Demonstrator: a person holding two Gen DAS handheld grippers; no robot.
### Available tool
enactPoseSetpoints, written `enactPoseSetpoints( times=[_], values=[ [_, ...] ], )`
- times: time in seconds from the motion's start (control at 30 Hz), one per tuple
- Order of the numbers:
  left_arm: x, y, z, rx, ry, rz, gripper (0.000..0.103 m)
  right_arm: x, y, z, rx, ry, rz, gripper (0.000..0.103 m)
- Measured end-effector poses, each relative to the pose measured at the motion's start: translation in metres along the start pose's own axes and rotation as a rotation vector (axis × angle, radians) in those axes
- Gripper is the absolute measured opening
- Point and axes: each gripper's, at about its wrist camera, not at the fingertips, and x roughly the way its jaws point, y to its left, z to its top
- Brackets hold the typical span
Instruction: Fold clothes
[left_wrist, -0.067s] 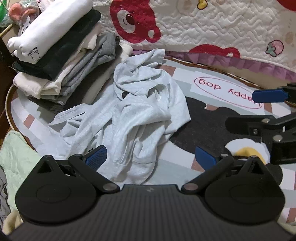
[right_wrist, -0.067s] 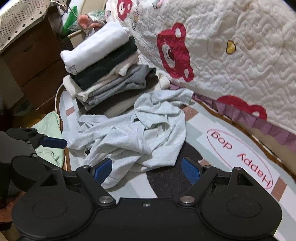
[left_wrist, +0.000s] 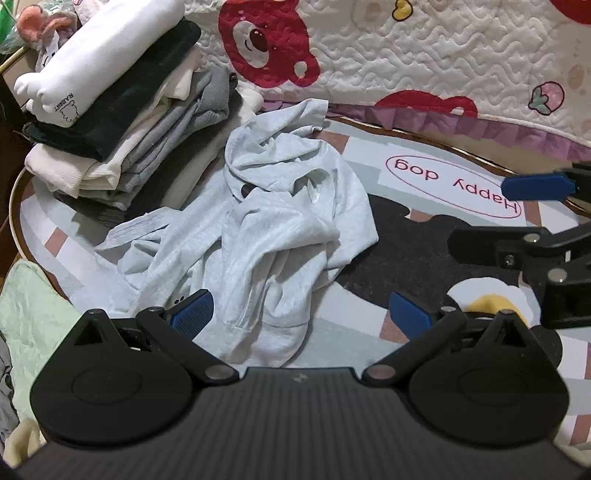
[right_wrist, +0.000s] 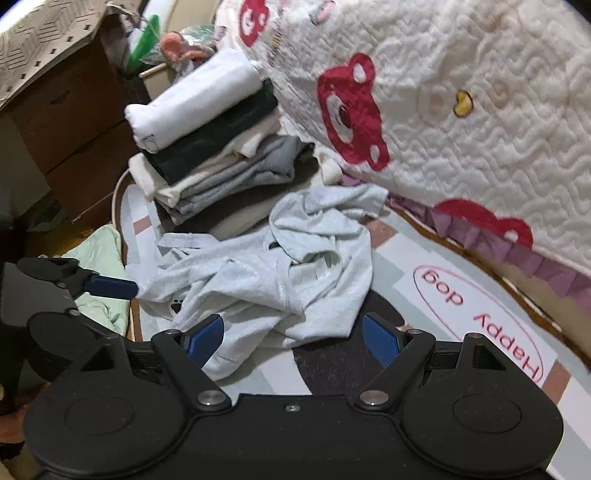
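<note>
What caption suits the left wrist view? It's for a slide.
Open left gripper hovers over a crumpled light grey hoodie on the mat, beside folded clothes.

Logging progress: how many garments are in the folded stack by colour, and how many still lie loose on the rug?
White, folded: 1
Black, folded: 1
Cream, folded: 1
Grey, folded: 1
Light grey hoodie, loose: 1
Total: 5, as far as layers show.

A white quilted bedspread with red bear patches (left_wrist: 424, 55) fills the upper right of the frame; below it lies a round printed rug lettered "Happy dog" (left_wrist: 454, 192); a brown wooden drawer cabinet (right_wrist: 70, 122) stands upper left; a pale green cloth (right_wrist: 99, 258) lies at the left edge.
</note>
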Motion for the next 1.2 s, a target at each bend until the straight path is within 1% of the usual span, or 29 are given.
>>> enactPoseSetpoints(
  times=[0.03, 0.17, 0.23, 0.3, 0.33, 0.47, 0.97, 1.2],
  values=[
    [0.0, -0.001, 0.0, 0.011, -0.001, 0.002, 0.103, 0.001, -0.001, -0.001, -0.001, 0.007, -0.001, 0.086],
    [-0.006, 0.0, 0.002, 0.01, -0.048, 0.015, 0.103, 0.005, -0.005, -0.004, -0.004, 0.034, -0.006, 0.086],
    [-0.01, 0.0, -0.002, 0.008, -0.082, 0.017, 0.103, -0.001, 0.004, -0.005, -0.016, 0.017, -0.015, 0.086],
    [-0.012, 0.0, -0.003, 0.001, -0.095, 0.014, 0.103, -0.007, 0.008, 0.002, -0.018, 0.015, -0.014, 0.086],
    [-0.013, 0.0, -0.002, -0.001, -0.094, 0.012, 0.103, -0.006, 0.007, 0.005, -0.011, 0.021, -0.011, 0.086],
    [-0.008, 0.002, -0.002, -0.013, -0.068, -0.011, 0.103, -0.006, 0.008, 0.0, -0.029, -0.029, 0.01, 0.086],
    [0.001, 0.003, -0.002, -0.021, -0.021, -0.047, 0.103, 0.002, 0.008, 0.001, -0.023, -0.015, 0.009, 0.086],
    [0.002, 0.003, -0.005, -0.023, -0.021, -0.051, 0.103, 0.003, 0.007, 0.002, -0.02, -0.013, 0.009, 0.086]
  ],
)
